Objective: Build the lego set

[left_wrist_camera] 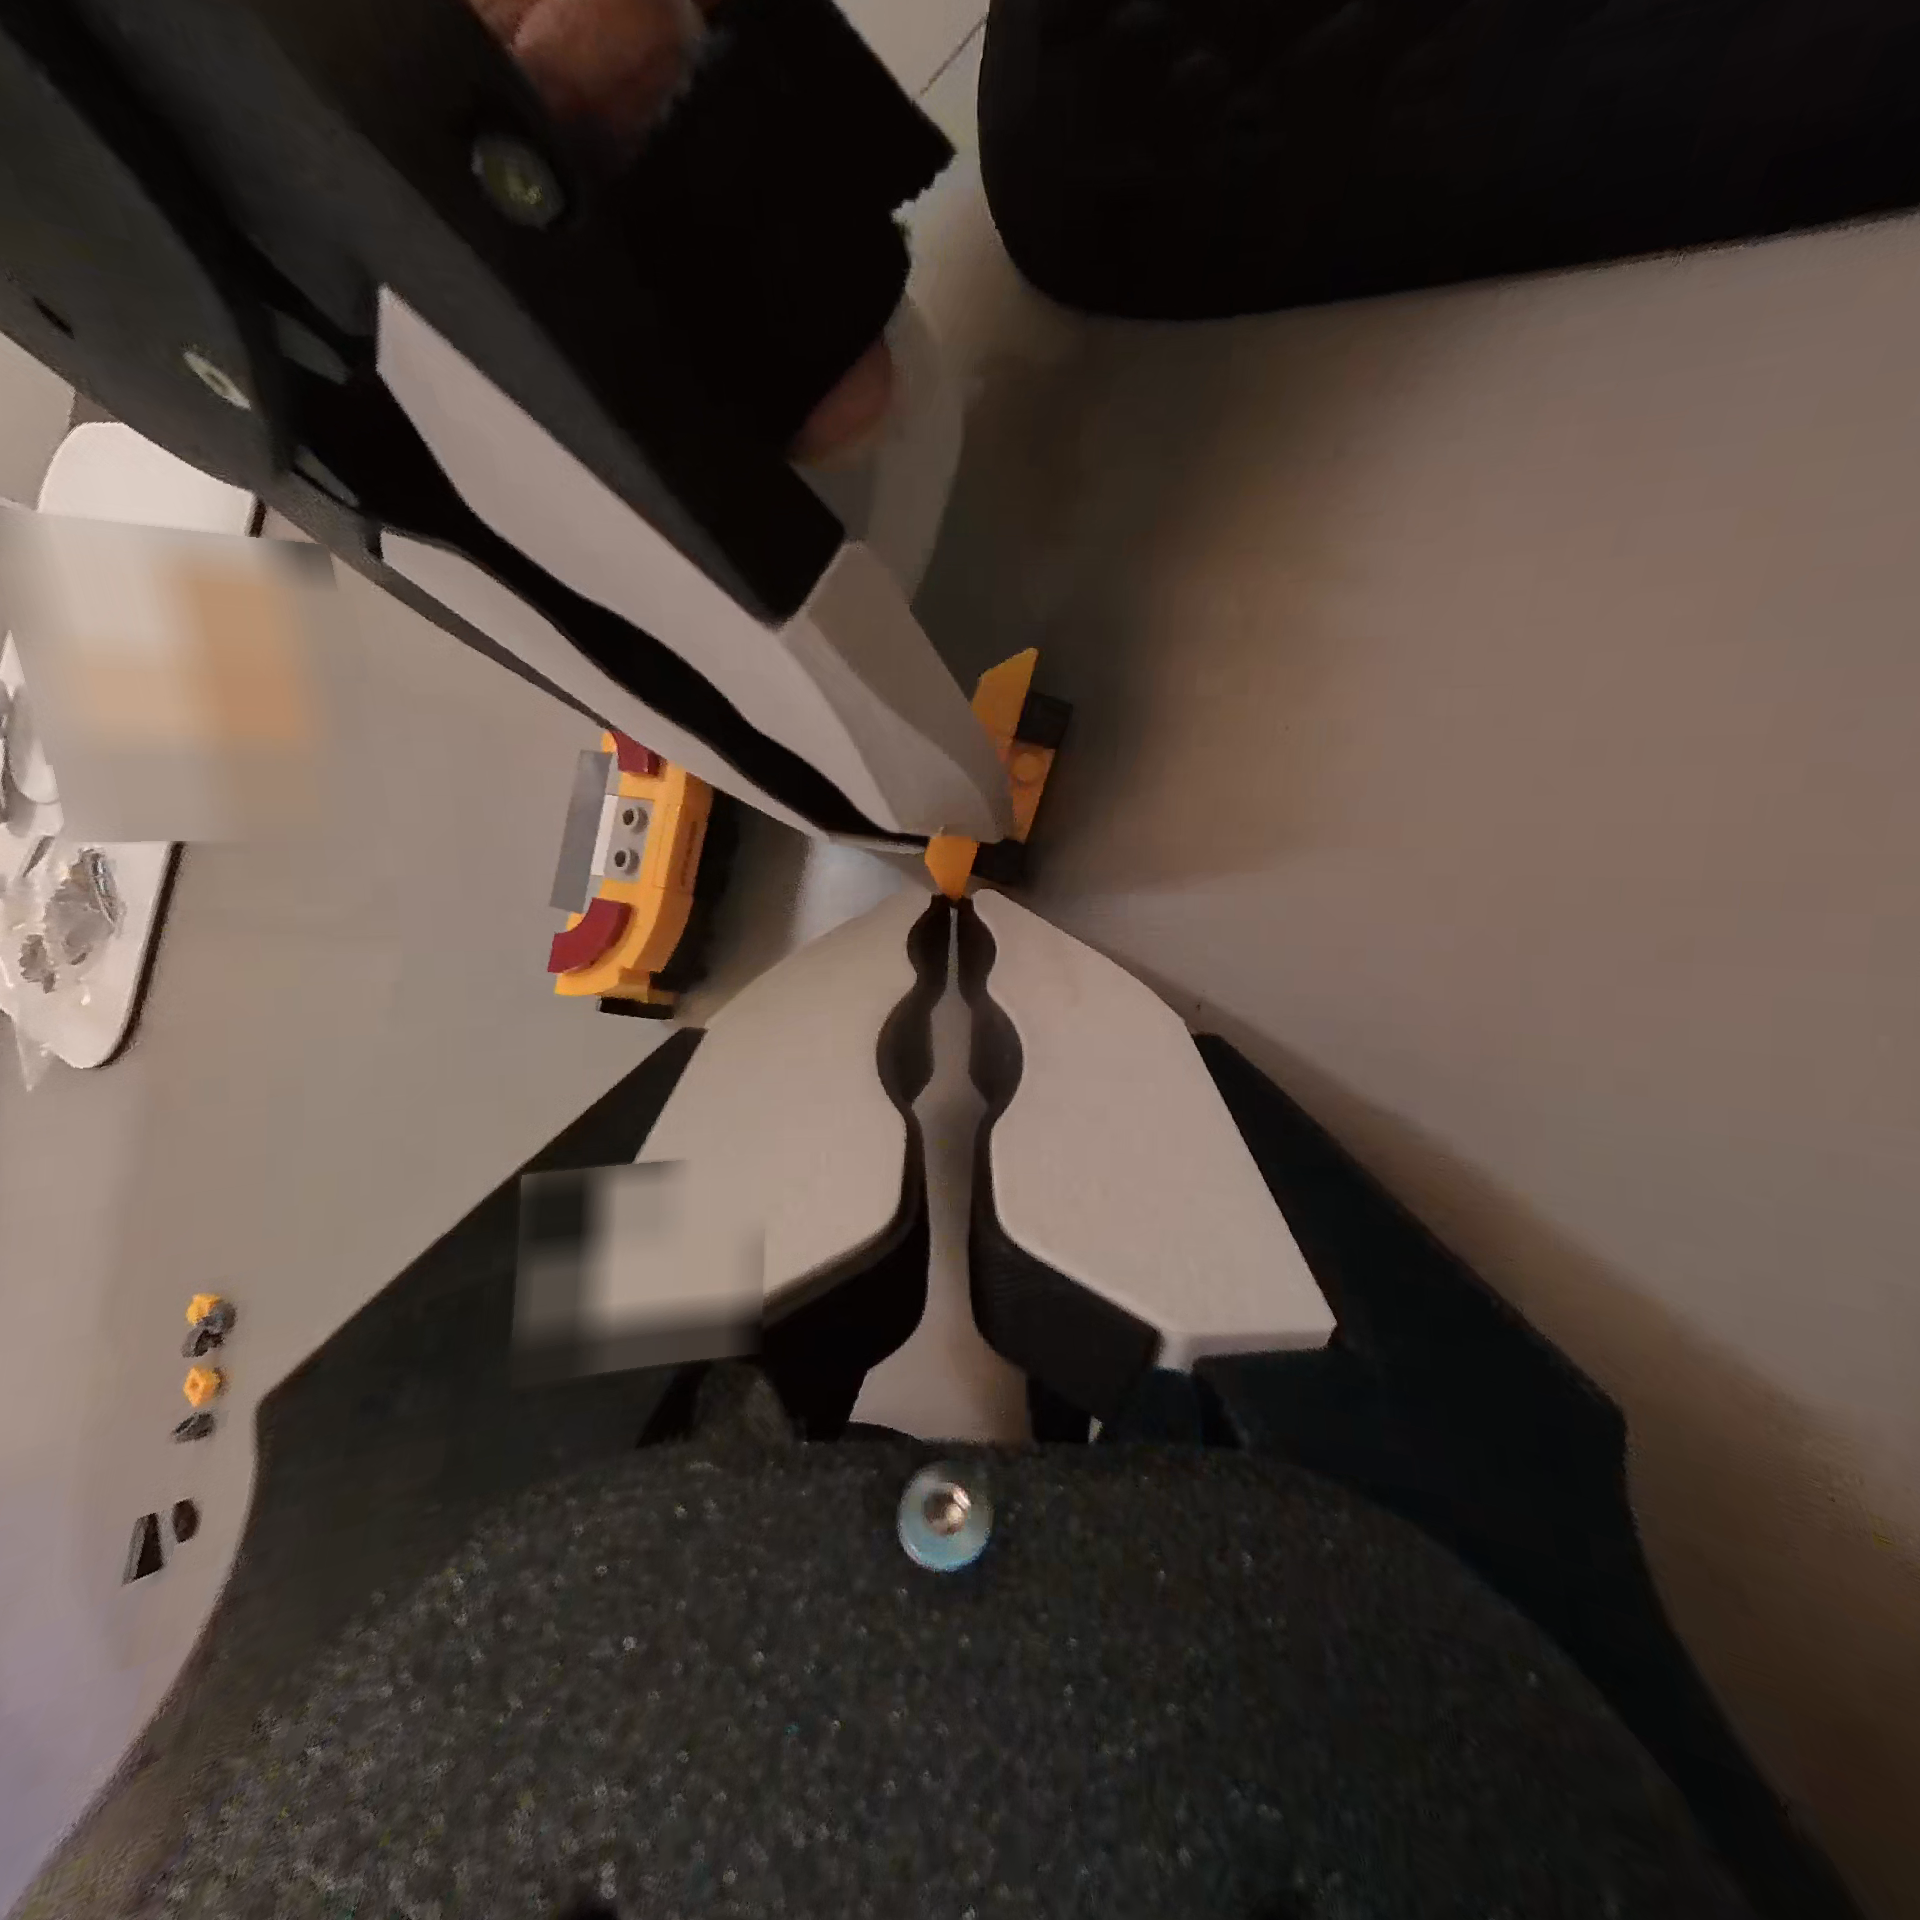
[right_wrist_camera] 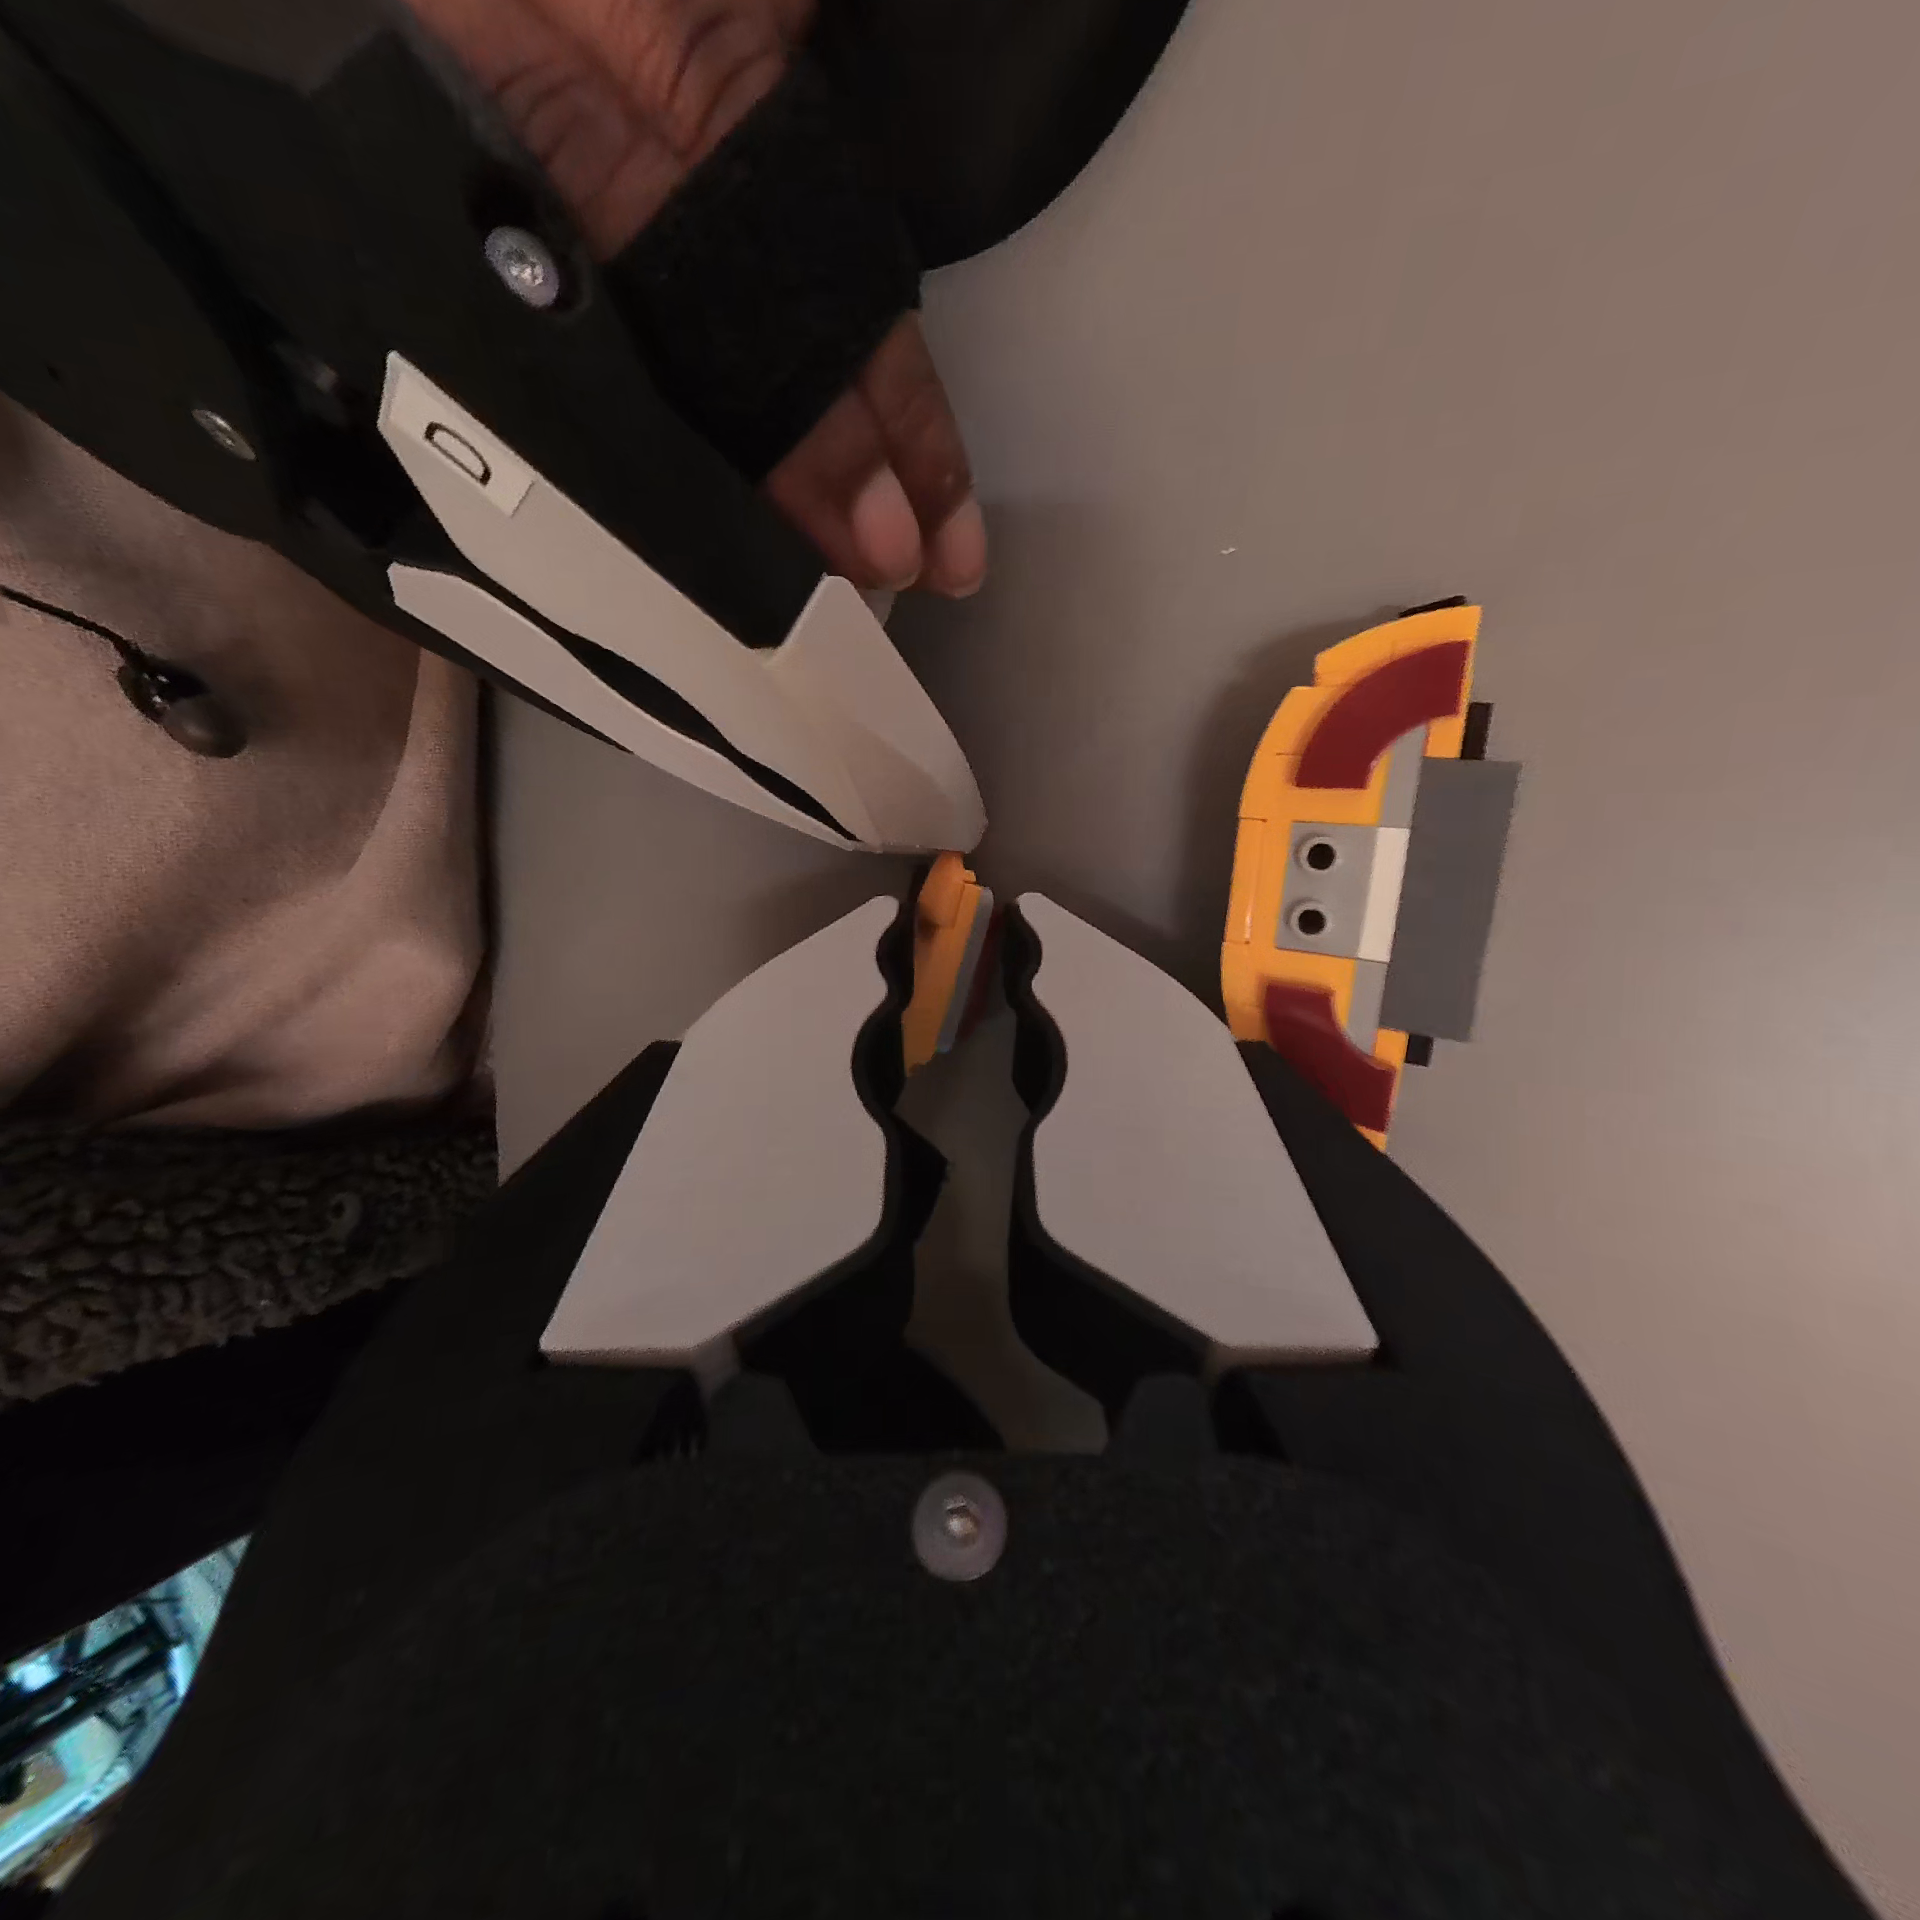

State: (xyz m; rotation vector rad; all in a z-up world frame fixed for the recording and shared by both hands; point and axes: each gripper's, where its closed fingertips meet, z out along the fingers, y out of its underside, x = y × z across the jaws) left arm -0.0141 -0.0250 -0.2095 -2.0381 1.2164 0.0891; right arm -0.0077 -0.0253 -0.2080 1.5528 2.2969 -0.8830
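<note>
A plain grey table (left_wrist_camera: 1455, 727) carries everything here. On it lies a partly built Lego piece (right_wrist_camera: 1361, 862), a curved yellow body with dark red arches and a grey middle. Off to one side sits a white tray (left_wrist_camera: 114, 935) with clear plastic bags (left_wrist_camera: 62, 914) on it, and nearer the table's edge a short row of small loose yellow and black bricks (left_wrist_camera: 203, 1361).
</note>
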